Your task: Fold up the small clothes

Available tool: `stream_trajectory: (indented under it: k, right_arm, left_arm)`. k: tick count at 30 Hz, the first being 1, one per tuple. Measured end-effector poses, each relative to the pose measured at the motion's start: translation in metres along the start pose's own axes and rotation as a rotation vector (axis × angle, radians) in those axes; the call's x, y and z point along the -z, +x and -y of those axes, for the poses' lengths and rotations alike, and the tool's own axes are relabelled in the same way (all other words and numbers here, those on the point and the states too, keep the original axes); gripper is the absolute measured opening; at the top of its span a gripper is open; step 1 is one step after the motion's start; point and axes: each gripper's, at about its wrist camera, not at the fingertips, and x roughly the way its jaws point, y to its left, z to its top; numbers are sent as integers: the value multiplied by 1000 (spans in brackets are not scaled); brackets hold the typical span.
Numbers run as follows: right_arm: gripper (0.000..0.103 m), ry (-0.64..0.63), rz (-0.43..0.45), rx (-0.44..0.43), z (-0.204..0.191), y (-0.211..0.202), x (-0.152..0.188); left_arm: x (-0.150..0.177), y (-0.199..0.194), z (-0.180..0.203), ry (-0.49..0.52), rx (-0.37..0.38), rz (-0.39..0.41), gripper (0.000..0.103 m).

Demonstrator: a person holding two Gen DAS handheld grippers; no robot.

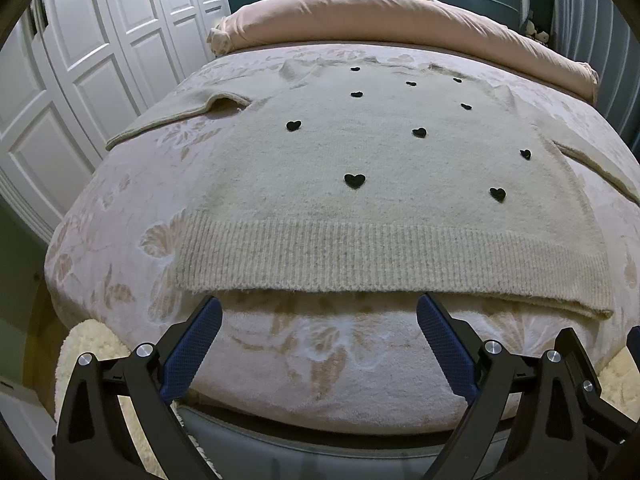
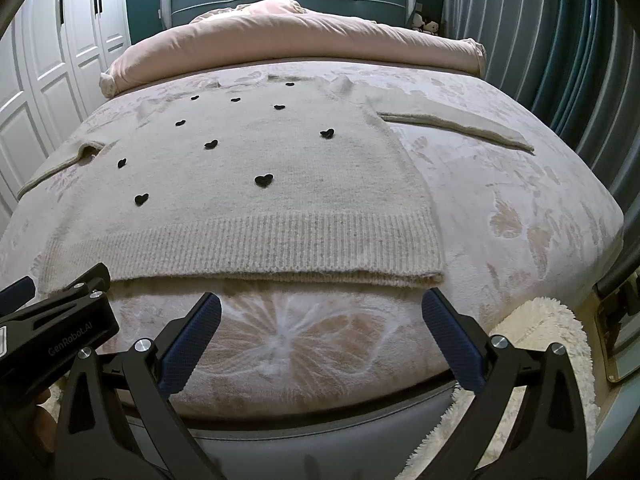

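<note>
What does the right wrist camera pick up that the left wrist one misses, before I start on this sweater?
Only the right wrist view shows the whole right sleeve to its cuff and the left gripper's body at its edge.

Only the left wrist view shows the left sleeve at closer range.

Both show the sweater lying flat on the bed, ribbed hem nearest, pink duvet behind. The left gripper and right gripper are open, short of the hem.

Sweater [image 1: 360, 152] right sleeve cut off
</note>
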Motion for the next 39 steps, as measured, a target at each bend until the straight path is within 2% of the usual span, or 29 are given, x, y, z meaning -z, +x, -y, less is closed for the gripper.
stream_trajectory:
  k: [39]
  right_arm:
    - [98, 4, -4, 4, 2, -1, 1]
  left_arm:
    - [1, -1, 0, 2, -2, -1, 93]
